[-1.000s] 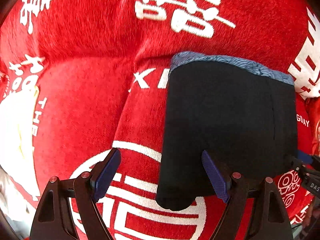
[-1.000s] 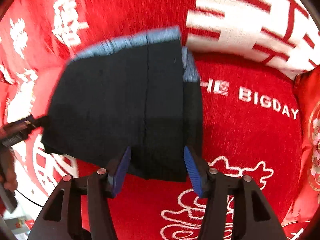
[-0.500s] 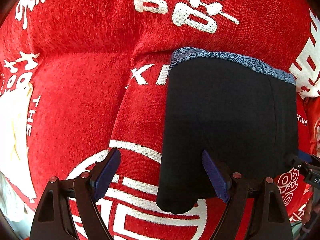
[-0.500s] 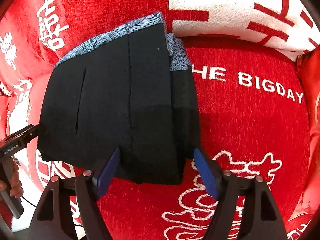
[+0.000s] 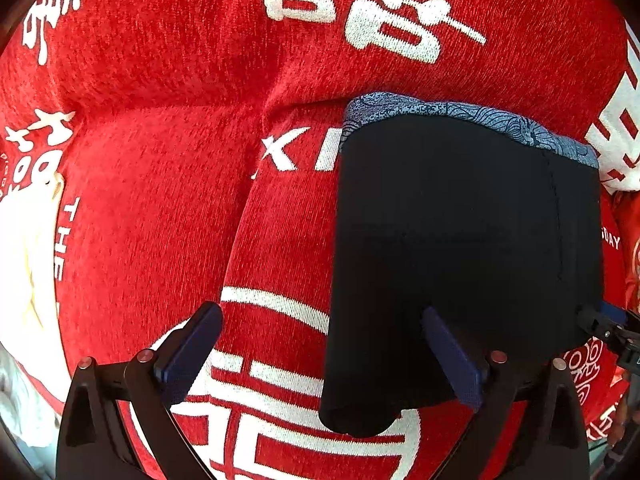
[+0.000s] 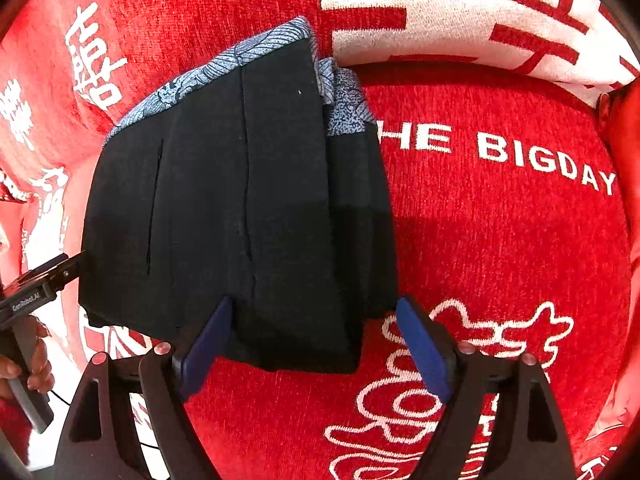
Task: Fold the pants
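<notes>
The black pants (image 5: 460, 248) lie folded into a compact rectangle on a red blanket, with a blue patterned waistband (image 5: 472, 118) at the far edge. In the right wrist view the pants (image 6: 240, 216) show stacked layers and a waistband (image 6: 224, 68). My left gripper (image 5: 320, 356) is open and empty, straddling the pants' near left corner. My right gripper (image 6: 312, 344) is open and empty, its jaws on either side of the pants' near edge. The left gripper also shows at the left of the right wrist view (image 6: 44, 280), held by a hand.
The red blanket (image 5: 152, 208) with white characters and lettering covers a soft, lumpy surface. A white patterned part (image 6: 460, 12) rises behind the pants at the far right. The right gripper's tip (image 5: 604, 326) shows at the left wrist view's right edge.
The right gripper has opened wider and come closer to the pants' near edge. The left gripper has stayed almost still. The pants have not moved.
</notes>
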The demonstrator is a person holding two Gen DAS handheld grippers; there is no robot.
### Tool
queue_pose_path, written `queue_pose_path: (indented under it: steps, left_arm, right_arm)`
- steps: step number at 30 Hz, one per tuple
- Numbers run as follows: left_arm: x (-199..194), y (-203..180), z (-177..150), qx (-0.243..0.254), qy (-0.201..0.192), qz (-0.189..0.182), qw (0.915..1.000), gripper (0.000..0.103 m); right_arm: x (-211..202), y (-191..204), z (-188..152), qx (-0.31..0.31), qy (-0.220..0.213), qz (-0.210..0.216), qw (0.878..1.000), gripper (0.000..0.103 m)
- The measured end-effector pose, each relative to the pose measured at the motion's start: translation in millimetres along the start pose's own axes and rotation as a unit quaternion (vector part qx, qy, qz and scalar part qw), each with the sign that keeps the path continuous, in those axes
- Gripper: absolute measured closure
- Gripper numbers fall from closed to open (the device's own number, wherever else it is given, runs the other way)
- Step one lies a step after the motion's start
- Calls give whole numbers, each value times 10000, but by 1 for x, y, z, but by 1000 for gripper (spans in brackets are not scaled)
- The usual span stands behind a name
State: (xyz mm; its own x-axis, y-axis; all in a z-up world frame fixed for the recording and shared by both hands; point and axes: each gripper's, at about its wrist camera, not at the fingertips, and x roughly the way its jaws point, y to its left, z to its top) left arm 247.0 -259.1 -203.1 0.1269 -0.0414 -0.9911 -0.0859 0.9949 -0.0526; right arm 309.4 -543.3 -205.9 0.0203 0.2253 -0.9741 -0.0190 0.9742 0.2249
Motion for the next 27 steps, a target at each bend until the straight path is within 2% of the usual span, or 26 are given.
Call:
queue_pose_path:
  steps: [3,8,12,15,20,27]
  left_arm:
    - [-4,3,5,19,2,-110,9999,3]
    - [-11,14,21,-153,-134,-633,9978,3]
    - [9,13,35,-125,130,-1104,9937,3]
    - [24,9,39,-67,305,-1171,9926,3]
    - [27,6,41,-71,331,-1335,9905,3]
    - [43,9,51,-155,423,-1608,9860,3]
  right_arm:
    - [-6,-4,4,-45,-8,138,9999,17]
    - [-17,-21,17,-90,-96,571,9983,16]
    - [-16,-42,33,134,-149,994,9948,16]
    - [-7,-64,41,441,-105,1278,9908,16]
    - [5,-84,49,716,87,1784,9813,16]
    - [23,-88,44,669,261,1973,9777,16]
